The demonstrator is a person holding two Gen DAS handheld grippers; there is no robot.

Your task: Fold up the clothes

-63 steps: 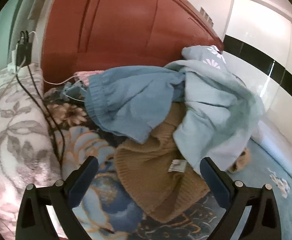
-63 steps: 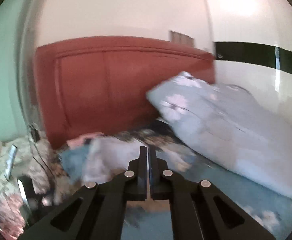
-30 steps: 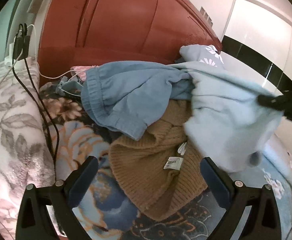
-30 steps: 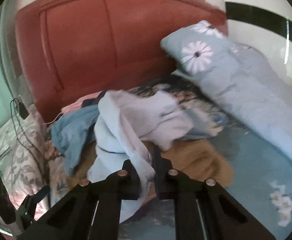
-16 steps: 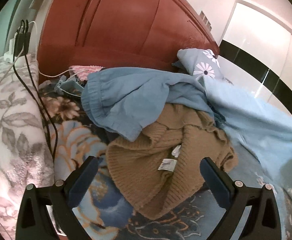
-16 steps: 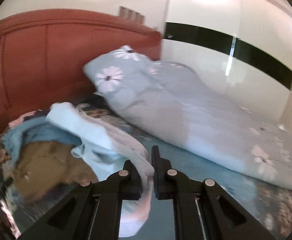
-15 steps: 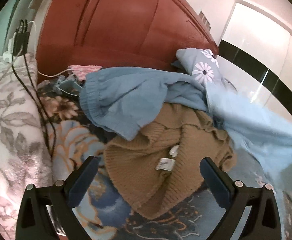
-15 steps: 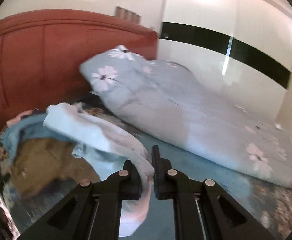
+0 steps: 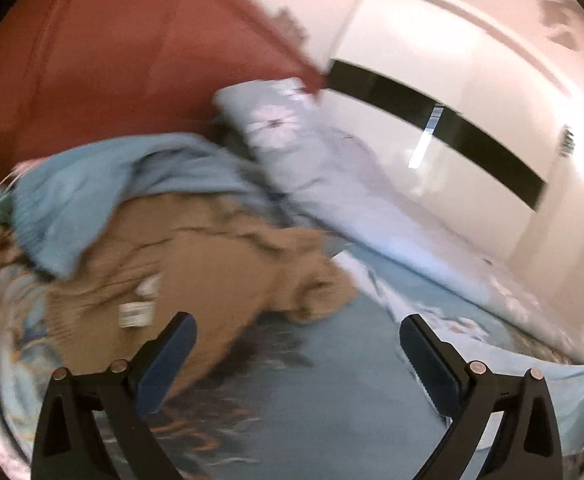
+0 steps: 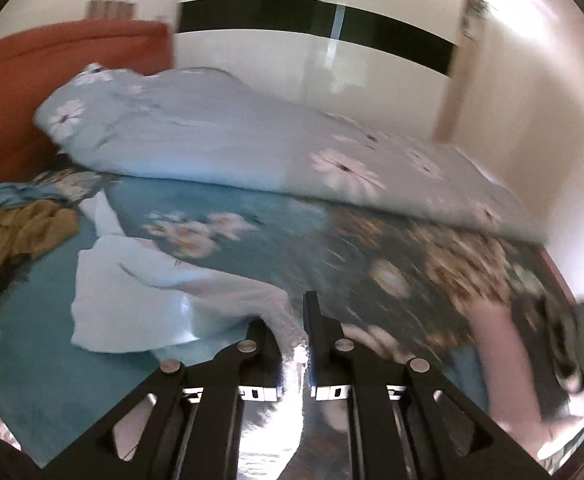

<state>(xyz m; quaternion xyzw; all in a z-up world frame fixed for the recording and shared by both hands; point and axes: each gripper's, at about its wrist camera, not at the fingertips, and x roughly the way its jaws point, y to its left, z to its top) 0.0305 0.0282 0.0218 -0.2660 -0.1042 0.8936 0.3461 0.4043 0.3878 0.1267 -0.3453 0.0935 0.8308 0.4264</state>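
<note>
Floral bedsheet (image 10: 259,208) apparently bears pale garment (image 10: 139,288), beside red headboard (image 9: 111,60).

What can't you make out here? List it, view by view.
- Left wrist view: motion blur smears the white tag on the brown sweater; its print is unreadable.
- Left wrist view: the blue garment covers the sweater's upper part.
- Right wrist view: the right gripper hides how much of the pale blue garment sits between its fingers.
</note>
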